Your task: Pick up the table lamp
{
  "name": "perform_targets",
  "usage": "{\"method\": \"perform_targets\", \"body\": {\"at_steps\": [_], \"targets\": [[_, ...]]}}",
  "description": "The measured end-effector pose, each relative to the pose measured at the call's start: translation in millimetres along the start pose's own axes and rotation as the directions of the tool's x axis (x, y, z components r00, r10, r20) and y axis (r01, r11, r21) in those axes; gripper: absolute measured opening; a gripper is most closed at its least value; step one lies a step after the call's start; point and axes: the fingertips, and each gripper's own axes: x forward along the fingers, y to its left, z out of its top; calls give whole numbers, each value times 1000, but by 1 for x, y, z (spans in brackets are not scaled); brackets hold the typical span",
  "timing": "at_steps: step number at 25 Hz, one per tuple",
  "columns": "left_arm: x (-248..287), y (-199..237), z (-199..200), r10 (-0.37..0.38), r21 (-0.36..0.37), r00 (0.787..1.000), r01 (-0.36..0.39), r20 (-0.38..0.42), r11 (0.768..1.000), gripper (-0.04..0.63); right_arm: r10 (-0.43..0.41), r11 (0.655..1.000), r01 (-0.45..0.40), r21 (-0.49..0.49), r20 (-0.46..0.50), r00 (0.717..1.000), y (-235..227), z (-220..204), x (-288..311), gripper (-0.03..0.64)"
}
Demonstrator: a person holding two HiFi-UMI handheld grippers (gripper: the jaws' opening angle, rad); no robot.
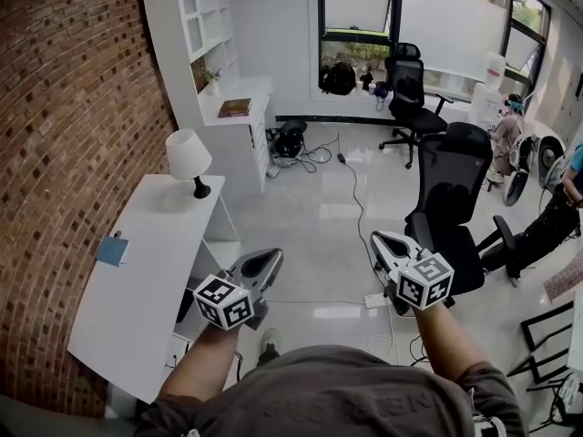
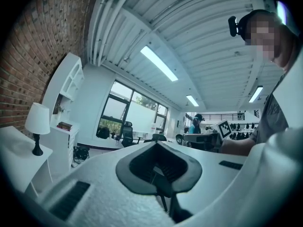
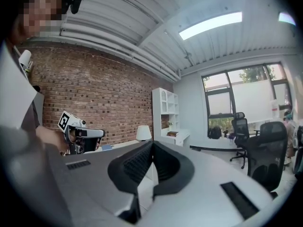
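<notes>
Closest to you in the head view, your left gripper [image 1: 270,258], a grey-and-white plastic wedge with a marker cube at its heel, has its claw pressed together on nothing. The left gripper view shows the dark ribbed pads meeting at the tip. Your right gripper [image 1: 380,238], at three o'clock from the left one and apart from it, looks pressed together and empty too. Its own view shows the black ribbed pads touching at the point, though a pale sliver lower down makes that a little less sure.

Beside the left gripper, a long flat white table [image 1: 137,285] runs along the rough red brick wall [image 1: 64,135]. A small flat blue item [image 1: 112,249] lies on it at nine o'clock from that gripper. A black high-backed office chair [image 1: 451,198] stands at one o'clock from your right gripper.

The table lamp [image 1: 189,159], a smooth white cone shade on a slim black stem and round foot, stands upright at the table's far end. It is at eleven o'clock from the left gripper, well apart from both claws. The left gripper view shows it whole at nine o'clock. The right gripper view shows only its shade above the jaw body.

Beyond it rises a white arched shelf unit [image 1: 196,35].
</notes>
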Motion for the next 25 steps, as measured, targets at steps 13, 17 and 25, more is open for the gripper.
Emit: {"method": "perform_targets", "body": {"at_steps": [13,17,25], "targets": [[71,221,45,-125,27,992,125,-8,992,2,-120,993,120,-9,13,993,-47,25,213,-6],[93,288,64,-160,31,987,161,-22,987,2,-140,990,140,-1,24,990,-59,42,281,-6],[133,375,70,-179,-9,983,179,-42,984,2,-160,987,160,15,4,987,-98,50,367,-6]]}}
